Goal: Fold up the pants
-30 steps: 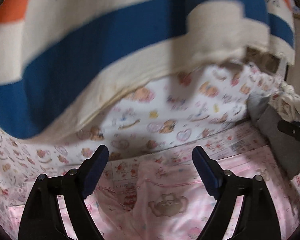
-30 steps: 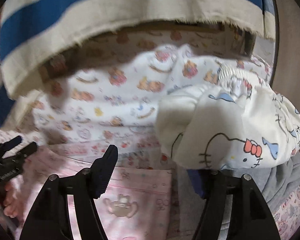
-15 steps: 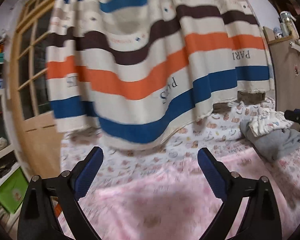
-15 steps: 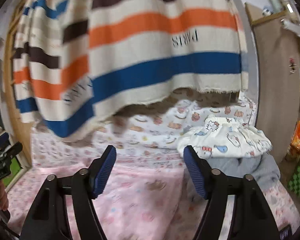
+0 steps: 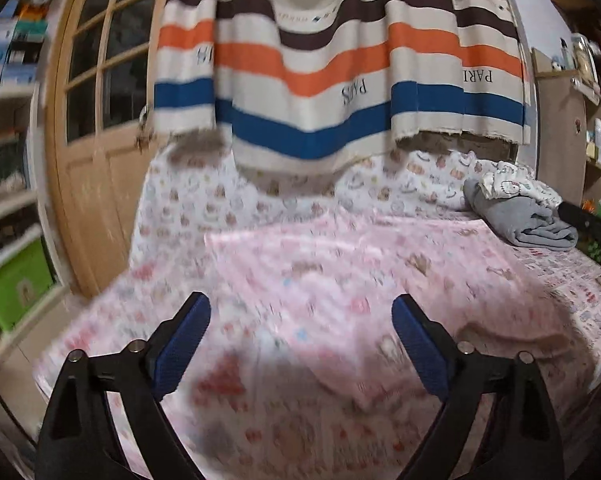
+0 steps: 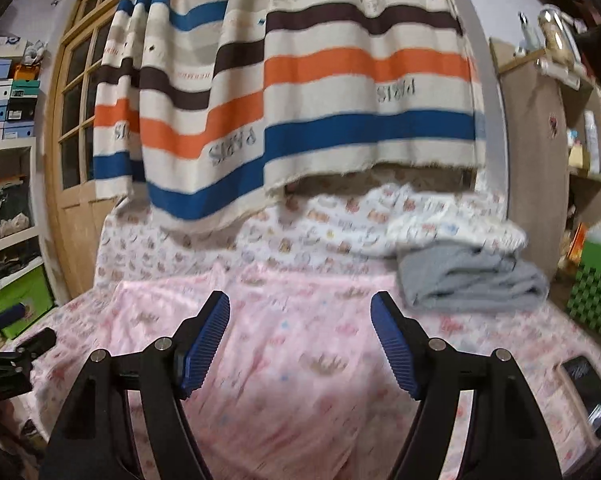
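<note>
I hold both grippers, left (image 5: 300, 344) and right (image 6: 300, 344), open and empty above the pink pants (image 6: 300, 360), ready to grab.

Both hand-held grippers pulled back from striped curtain (image 5: 340, 92), left (image 5: 300, 344) narrowing slightly, right (image 6: 300, 344) unchanged, both empty

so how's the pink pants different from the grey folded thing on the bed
The pink pants lie spread flat in front of both grippers; the grey garment is folded into a thick bundle at the right. The pink pants carry a small print; the grey garment is plain, with a white printed piece on top. Both rest on the bed.
</note>
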A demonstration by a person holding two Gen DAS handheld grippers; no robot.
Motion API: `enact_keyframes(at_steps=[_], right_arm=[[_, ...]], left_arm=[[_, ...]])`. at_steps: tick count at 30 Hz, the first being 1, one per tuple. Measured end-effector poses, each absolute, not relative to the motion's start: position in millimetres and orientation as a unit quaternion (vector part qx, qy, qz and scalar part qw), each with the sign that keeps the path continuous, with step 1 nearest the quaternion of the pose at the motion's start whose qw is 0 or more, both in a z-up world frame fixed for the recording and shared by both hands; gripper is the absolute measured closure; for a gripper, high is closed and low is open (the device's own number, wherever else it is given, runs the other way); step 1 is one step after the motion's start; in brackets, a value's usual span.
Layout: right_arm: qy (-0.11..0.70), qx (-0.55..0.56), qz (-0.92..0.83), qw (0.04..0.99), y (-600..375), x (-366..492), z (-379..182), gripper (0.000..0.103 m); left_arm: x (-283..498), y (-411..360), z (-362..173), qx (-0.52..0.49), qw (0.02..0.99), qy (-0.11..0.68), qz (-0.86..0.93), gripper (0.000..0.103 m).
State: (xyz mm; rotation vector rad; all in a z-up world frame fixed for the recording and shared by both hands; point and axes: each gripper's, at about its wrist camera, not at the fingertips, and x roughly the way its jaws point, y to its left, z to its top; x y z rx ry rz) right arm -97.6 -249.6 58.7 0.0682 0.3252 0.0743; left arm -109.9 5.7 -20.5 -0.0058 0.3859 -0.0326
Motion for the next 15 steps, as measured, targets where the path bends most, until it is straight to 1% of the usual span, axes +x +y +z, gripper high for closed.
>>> enact_keyframes(at_steps=[1, 4, 10, 12, 14, 15], right_arm=[[0.163, 0.040, 0.040, 0.985, -249.3, -99.6, 54.5, 0.028], [0.165, 0.053, 0.035, 0.984, -243.5, -108.8, 35.8, 0.028], [0.169, 0.007, 0.008, 0.986, -227.6, -126.0, 8.8, 0.028], [0.175, 0.005, 0.019, 0.984, -228.3, -131.4, 2.5, 0.028], [0.188, 0.002, 0.023, 0.982, -229.2, -134.9, -6.3, 0.028], [0.195, -0.002, 0.021, 0.981, -230.1, -136.4, -11.2, 0.028]], left_arm=[[-112.9, 6.0, -27.4, -0.010, 0.981, 0.195, -0.018, 0.015], [-123.5, 0.7, -49.6, -0.012, 0.978, 0.207, -0.016, 0.026], [-130.9, -9.7, -66.8, -0.017, 0.972, 0.231, -0.028, 0.035], [-130.7, -11.8, -70.0, -0.020, 0.971, 0.237, -0.031, 0.036], [-130.1, -14.6, -74.6, -0.012, 0.968, 0.248, -0.028, 0.042], [-129.8, -15.8, -77.3, -0.008, 0.967, 0.253, -0.025, 0.043]])
